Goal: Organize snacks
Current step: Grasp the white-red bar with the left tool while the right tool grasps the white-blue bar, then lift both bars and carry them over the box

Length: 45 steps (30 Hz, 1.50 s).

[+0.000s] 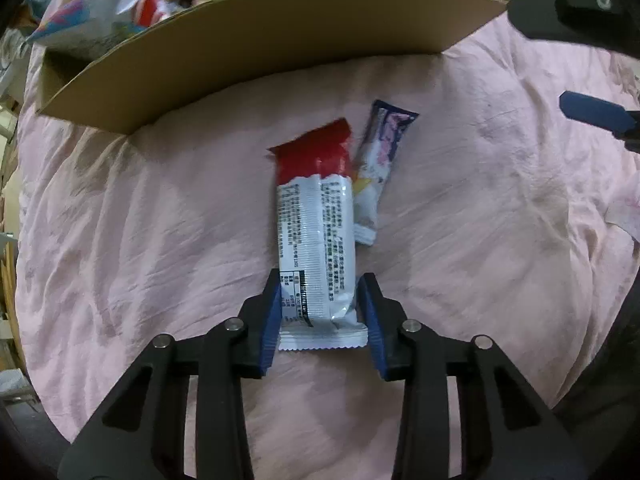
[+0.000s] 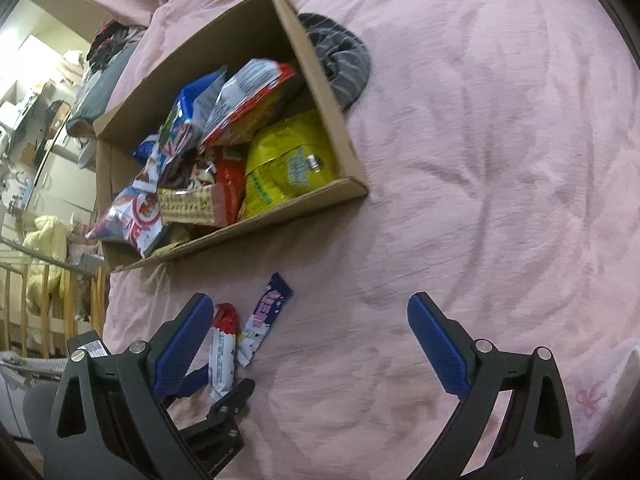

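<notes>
A red and white snack bar [image 1: 316, 240] lies on the pink bedspread, its near end between the blue pads of my left gripper [image 1: 322, 304]. The pads touch or nearly touch its sides. A smaller purple and white snack bar [image 1: 378, 168] lies beside it on the right. Both bars show in the right wrist view, the red one [image 2: 223, 352] and the purple one [image 2: 264, 320]. A cardboard box [image 2: 344, 128] full of snack bags sits beyond them. My right gripper [image 2: 310, 340] is open wide and empty, hovering above the bedspread to the right of the bars.
A grey striped cloth [image 2: 340, 60] lies behind the box. The pink bedspread [image 2: 500, 160] stretches to the right. A wooden rail [image 2: 44, 304] and room clutter lie past the bed's left edge. The right gripper's finger [image 1: 592, 114] shows in the left wrist view.
</notes>
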Motion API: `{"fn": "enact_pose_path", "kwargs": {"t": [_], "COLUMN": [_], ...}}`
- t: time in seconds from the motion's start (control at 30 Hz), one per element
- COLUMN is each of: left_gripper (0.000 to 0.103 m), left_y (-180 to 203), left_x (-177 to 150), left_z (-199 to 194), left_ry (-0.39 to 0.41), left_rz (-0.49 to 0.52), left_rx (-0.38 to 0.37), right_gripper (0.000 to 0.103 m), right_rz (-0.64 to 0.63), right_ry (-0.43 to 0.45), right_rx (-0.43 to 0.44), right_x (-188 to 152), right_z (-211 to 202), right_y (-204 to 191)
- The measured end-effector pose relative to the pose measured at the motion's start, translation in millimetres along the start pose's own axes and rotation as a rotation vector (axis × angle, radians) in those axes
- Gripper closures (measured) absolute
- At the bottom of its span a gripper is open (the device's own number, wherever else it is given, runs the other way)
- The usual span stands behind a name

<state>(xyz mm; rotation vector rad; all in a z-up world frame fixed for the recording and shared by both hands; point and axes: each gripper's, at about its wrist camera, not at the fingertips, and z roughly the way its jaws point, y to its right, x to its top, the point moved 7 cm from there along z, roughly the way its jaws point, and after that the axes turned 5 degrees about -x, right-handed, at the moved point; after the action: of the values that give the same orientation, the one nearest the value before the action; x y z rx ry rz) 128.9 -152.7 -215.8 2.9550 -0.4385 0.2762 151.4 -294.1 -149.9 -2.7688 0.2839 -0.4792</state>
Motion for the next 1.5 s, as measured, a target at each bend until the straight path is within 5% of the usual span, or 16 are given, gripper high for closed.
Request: {"fn": "enact_pose_path", "kwargs": {"t": [0.4,0.67,0.83,1.0,1.1,1.23,1.5], "left_gripper": [0.071,0.071,0.071,0.071,0.071,0.071,0.071], "left_y": [-79,-119,-125,-123,-118,-121,-108], "left_x": [-6,-10,-13,-21,-19,-23,-15], "left_z": [-34,-55,-59,-66,-67,-71,-61], "left_ry": [0.038,0.092,0.096,0.11,0.121,0.128,0.146], "left_rz": [-0.199,-0.262,-0.273,-0.264,-0.267,-0.256,-0.248], "left_rx": [-0.004,0.02,0.008,0.013,0.021,0.029,0.042], "right_gripper": [0.003,0.004,0.025,0.061,0.073,0.084,0.085], "right_rz": [0.007,-0.01,-0.052,-0.103,-0.159,-0.177,-0.219], "right_ry": [-0.165,-0.298,-0.276,-0.27,-0.259,-0.251,-0.228], "right_rx": [0.087,0.032,-0.018,-0.089,-0.121,-0.108,-0.021], "right_x": [-18,-40,-39,-40,-44,-50,-63], "right_z": [38,86,94,96,94,84,57], "right_y": [-37,-62,-69,-60,-61,-59,-64]}}
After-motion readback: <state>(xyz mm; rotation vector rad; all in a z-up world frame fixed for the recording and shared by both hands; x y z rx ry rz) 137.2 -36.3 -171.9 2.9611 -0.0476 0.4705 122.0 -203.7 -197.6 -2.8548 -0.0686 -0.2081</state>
